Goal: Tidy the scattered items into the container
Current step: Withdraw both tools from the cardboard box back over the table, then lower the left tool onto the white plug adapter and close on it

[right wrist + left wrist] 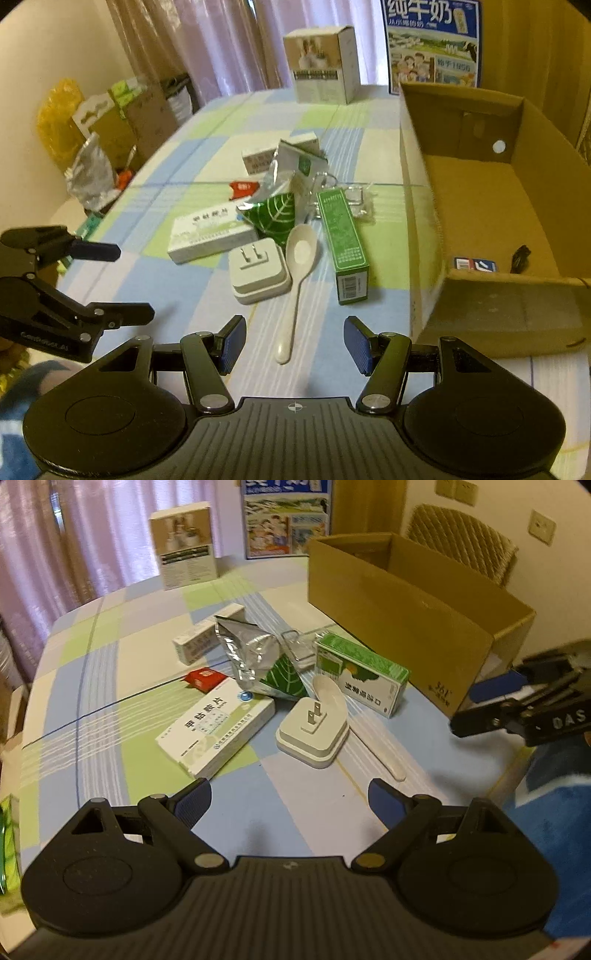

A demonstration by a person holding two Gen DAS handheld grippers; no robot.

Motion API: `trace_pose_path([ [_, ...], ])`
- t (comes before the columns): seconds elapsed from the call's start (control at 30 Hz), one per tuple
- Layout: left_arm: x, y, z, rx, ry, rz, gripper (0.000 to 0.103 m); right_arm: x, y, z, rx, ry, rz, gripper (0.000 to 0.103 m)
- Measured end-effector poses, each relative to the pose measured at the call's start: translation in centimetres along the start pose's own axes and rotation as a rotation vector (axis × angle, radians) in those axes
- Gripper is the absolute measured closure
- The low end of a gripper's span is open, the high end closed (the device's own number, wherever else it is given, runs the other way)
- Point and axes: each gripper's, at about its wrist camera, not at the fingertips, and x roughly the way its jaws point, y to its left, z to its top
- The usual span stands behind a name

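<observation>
Nearest, in the right wrist view, the right gripper is seen w/ jaws moderately apart, nothing between the pads; the handle end of the white plastic spoon lies on the cloth just ahead of the gap, so the spoon is judged the likely next pick. In the left wrist view, the left gripper is held w/ jaws wide, empty, over bare tablecloth, prob. pre-opened for a broad item such as the white plug adapter, which lies prongs up, touching the spoon's bowl.

Beyond, the white medicine box is found left of the adapter; the green medicine box right of the spoon, near the container wall. Behind these, a torn foil pouch w/ green leaf print, a small red packet, a clear plastic piece and a small white carton are piled together.

Farthest, at right, the open cardboard box stands as container; only a small blue-and-white packet and a small dark item are seen inside. Most of the task is judged undone.
</observation>
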Motion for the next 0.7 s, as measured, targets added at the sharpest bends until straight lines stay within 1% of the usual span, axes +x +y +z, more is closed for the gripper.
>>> trace_pose_path([
  [0.2, 2.6, -0.1, 0.4, 0.1, 0.03, -0.034, 0.013, 2.8, 0.3, 0.4, -0.019, 0.062, 0.004, 0.047],
  [0.4, 5.2, -0.5, 1.1, 0.176, 0.028, -0.061, 0.013, 5.4, -0.4, 0.6, 0.0, 0.116, 0.025, 0.048],
  [0.53, 6.8, -0.9, 1.7, 0.238, 0.025, -0.092, 0.014, 6.6, -1.0, 0.7, 0.018, 0.132, 0.03, 0.052],
  [0.7, 9.2, -1.0, 2.3, 0.298, 0.039, -0.129, 0.019, 7.4, -1.6, 0.7, 0.038, 0.145, 0.027, 0.052],
])
